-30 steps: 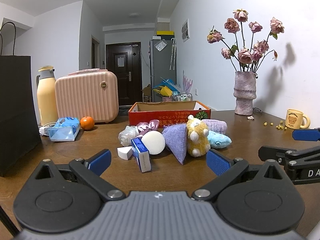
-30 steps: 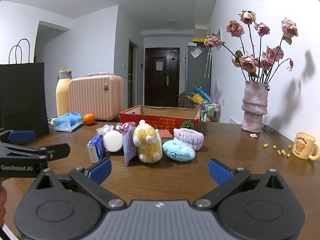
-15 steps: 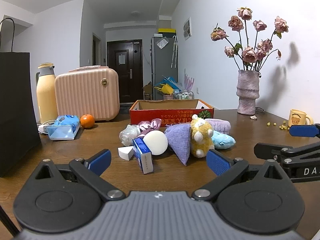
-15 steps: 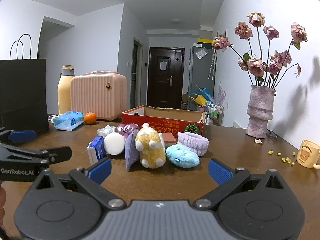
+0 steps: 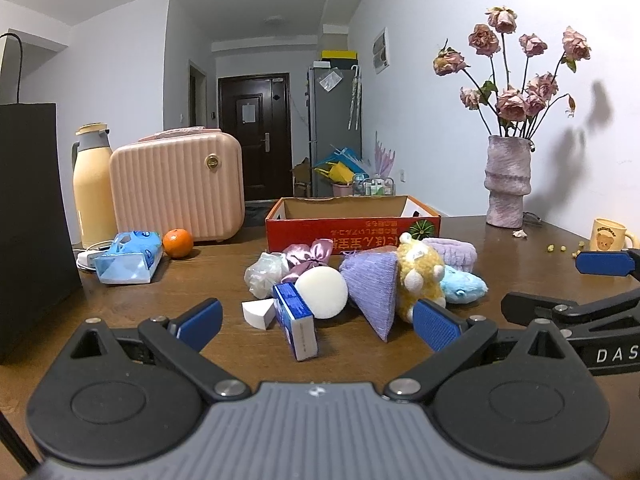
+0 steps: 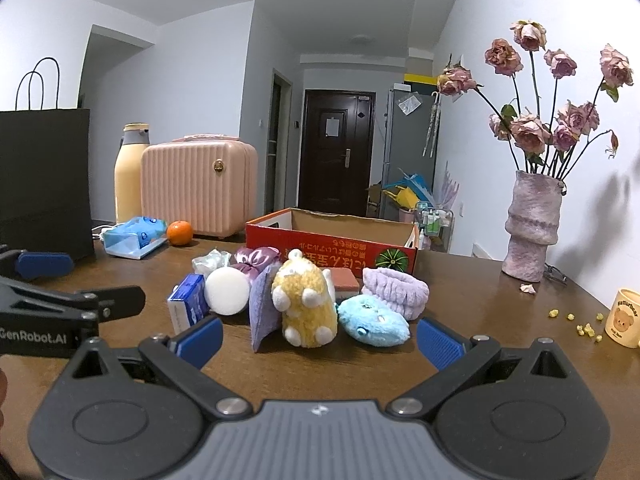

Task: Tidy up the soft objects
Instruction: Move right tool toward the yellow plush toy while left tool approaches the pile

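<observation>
With both the left claw (image 5: 316,320) and right claw (image 6: 320,336) wide open and empty, centre the right one squarely over the yellow plush (image 6: 306,300) before squeezing.

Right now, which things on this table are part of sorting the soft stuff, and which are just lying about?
Part of the job:
yellow plush toy
blue plush toy
lilac fluffy headband
purple cloth pouch
pink satin bow
white round sponge
red cardboard box, probably the bin

Lying about:
orange
pink case
flask
vase
bear mug
</observation>
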A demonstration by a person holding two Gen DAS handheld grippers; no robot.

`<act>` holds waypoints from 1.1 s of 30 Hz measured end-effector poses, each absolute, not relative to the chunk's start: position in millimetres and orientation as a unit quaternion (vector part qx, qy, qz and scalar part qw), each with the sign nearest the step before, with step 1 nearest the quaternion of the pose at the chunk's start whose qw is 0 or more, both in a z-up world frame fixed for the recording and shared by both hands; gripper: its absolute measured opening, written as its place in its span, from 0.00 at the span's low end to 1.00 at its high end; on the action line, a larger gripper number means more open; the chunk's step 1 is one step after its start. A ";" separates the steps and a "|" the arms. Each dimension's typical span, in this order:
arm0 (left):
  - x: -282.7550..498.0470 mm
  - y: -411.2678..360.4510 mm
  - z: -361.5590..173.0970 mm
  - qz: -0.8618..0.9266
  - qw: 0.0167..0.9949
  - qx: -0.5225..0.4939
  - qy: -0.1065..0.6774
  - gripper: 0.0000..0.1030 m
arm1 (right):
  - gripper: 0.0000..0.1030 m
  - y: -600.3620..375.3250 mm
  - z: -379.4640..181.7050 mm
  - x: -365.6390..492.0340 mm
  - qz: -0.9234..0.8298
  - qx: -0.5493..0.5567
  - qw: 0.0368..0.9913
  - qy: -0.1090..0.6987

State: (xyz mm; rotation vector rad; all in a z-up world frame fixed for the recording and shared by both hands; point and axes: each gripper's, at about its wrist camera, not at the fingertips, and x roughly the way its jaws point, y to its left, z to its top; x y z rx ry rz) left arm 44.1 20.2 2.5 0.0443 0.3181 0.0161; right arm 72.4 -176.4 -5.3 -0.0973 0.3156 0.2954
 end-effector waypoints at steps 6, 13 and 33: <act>55.9 25.5 5.5 0.014 0.986 0.021 0.163 1.00 | 1.00 -171.2 -5.1 85.3 0.148 -0.054 0.975 0.159; 70.8 26.0 7.1 0.018 0.984 0.040 0.172 1.00 | 1.00 -166.3 -5.1 99.6 0.150 -0.060 0.973 0.162; 104.8 37.4 16.1 0.019 0.981 0.040 0.188 1.00 | 1.00 -154.1 -3.8 139.0 0.152 -0.070 0.970 0.178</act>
